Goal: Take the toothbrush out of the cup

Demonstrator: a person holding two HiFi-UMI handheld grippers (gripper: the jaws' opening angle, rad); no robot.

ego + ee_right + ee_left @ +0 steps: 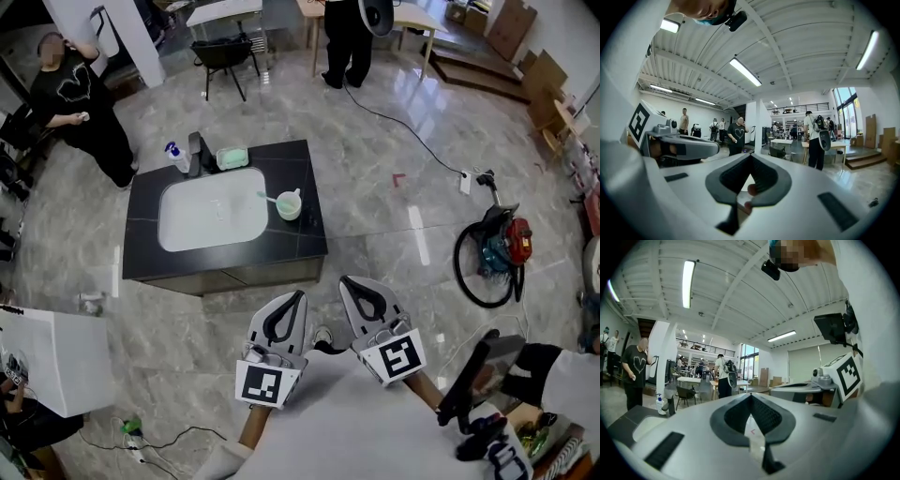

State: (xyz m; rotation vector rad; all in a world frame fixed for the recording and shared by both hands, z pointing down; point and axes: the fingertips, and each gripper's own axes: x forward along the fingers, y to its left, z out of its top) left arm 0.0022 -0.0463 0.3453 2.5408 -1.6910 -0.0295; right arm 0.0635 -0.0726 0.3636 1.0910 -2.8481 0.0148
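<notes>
Left gripper (pixel 296 300) and right gripper (pixel 349 284) have fingers clenched empty; only the head view shows toothbrush (pixel 269 198) in cup (pixel 289 205).

Black counter (pixel 141 244), white basin (pixel 202 220) (green dish (pixel 232 157) behind), chair (pixel 223 54) beyond

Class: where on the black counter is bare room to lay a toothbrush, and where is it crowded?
Bare: counter strips left of the basin and along its near edge. Crowded: the back edge, with bottle, faucet and soap dish; the cup stands right of the basin.
</notes>
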